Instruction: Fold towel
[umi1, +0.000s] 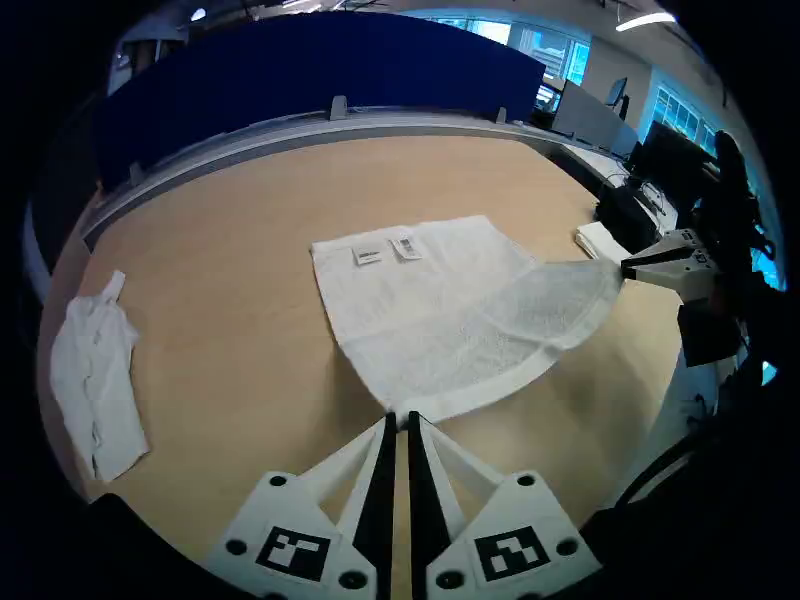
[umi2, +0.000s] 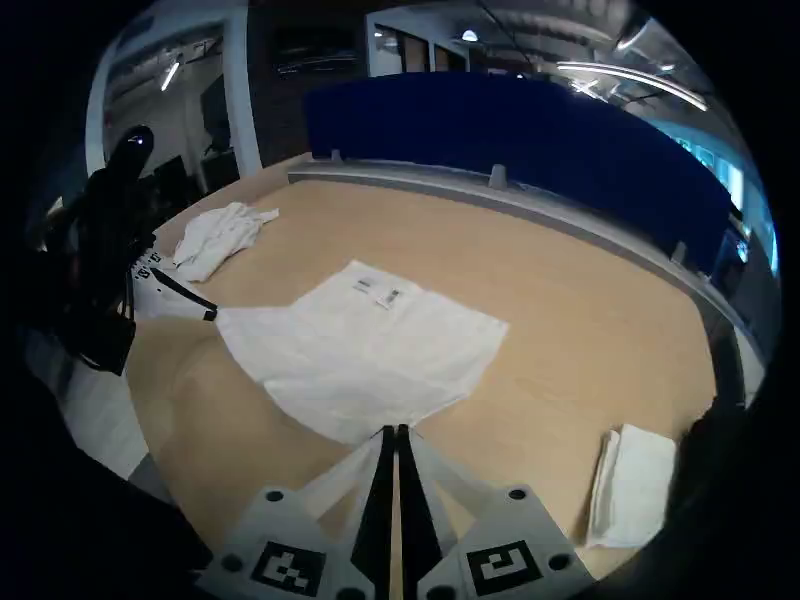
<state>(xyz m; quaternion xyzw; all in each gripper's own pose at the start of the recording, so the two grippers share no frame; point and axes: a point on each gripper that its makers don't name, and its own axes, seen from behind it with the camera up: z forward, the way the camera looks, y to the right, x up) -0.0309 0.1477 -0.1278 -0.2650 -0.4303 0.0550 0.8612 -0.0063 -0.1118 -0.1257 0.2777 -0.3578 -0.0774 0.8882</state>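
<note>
While resting mostly flat on worktop (umi1: 230, 300), sags where lifted: soft, light towel (umi1: 430, 300). Left tool (umi1: 400, 425) clamped tight on its near corner, right tool (umi1: 623, 268) likewise on the raised right corner. Probably handles limp, no slip; best gripping corners, keeping hem taut.

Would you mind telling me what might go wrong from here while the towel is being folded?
Both the left gripper and right gripper pinch the towel only at its near corners, so a corner may slip free. The far end with the labels lies loose on the table and could drag instead of staying put, skewing the fold.
</note>
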